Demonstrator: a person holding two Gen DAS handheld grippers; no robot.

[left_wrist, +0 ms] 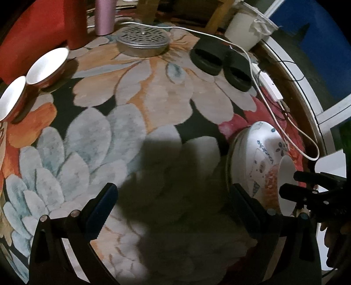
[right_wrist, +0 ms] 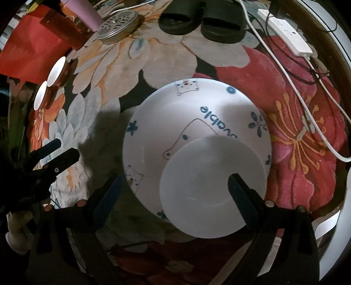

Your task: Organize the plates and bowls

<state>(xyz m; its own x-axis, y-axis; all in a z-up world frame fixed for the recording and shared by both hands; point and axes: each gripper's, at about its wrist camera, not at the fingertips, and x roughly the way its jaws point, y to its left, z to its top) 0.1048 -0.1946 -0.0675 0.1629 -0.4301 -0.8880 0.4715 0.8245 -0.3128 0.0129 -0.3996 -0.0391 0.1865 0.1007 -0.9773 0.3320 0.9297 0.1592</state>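
Note:
A white plate with blue bear drawings [right_wrist: 175,122] lies on the flowered rug. A plain white bowl [right_wrist: 210,193] sits on its near side. My right gripper [right_wrist: 173,193] is open above them, its right finger over the bowl and its left finger beside the plate. The plate [left_wrist: 254,153] and bowl [left_wrist: 287,182] show at the right of the left wrist view. My left gripper [left_wrist: 173,206] is open and empty over the bare rug, left of the plate. Two red bowls with white insides [left_wrist: 47,65] [left_wrist: 11,98] stand at the far left.
A round metal tin with a pierced lid [left_wrist: 142,41], a pair of black slippers [left_wrist: 219,61], a pink cylinder [left_wrist: 104,15], a white bucket [left_wrist: 248,26] and a white power strip with cables [right_wrist: 289,32] lie along the rug's far and right edges.

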